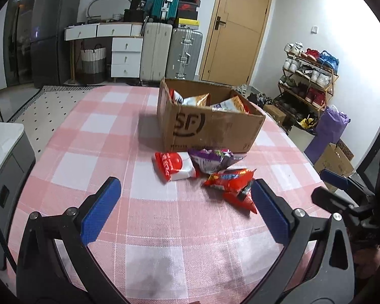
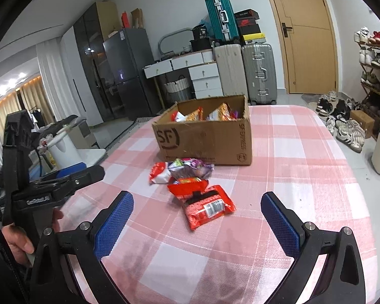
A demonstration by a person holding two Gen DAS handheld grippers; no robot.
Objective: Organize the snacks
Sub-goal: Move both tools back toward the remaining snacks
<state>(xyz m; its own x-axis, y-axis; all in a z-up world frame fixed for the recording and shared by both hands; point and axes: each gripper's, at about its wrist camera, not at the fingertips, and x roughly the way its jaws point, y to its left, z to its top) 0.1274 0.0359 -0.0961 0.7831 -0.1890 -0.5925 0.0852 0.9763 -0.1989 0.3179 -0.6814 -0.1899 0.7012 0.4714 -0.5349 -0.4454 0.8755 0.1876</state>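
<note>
A brown cardboard box (image 1: pixel 210 129) marked SF stands on the pink checked tablecloth (image 1: pixel 101 136) and holds several snack bags (image 1: pixel 192 98). In front of it lie a red-and-white packet (image 1: pixel 174 168), a purple bag (image 1: pixel 210 159) and a red bag (image 1: pixel 234 185). My left gripper (image 1: pixel 185 200) is open and empty, just short of these packets. In the right wrist view the box (image 2: pixel 205 136), the red-and-white packet (image 2: pixel 159 173), the purple bag (image 2: pixel 192 168) and red bags (image 2: pixel 205 204) lie ahead of my right gripper (image 2: pixel 197 212), which is open and empty.
The right gripper shows at the right edge of the left wrist view (image 1: pixel 342 190); the left gripper shows at the left of the right wrist view (image 2: pixel 63 179). Suitcases (image 1: pixel 169 50), drawers, a door and a shoe rack (image 1: pixel 309 81) stand beyond the table.
</note>
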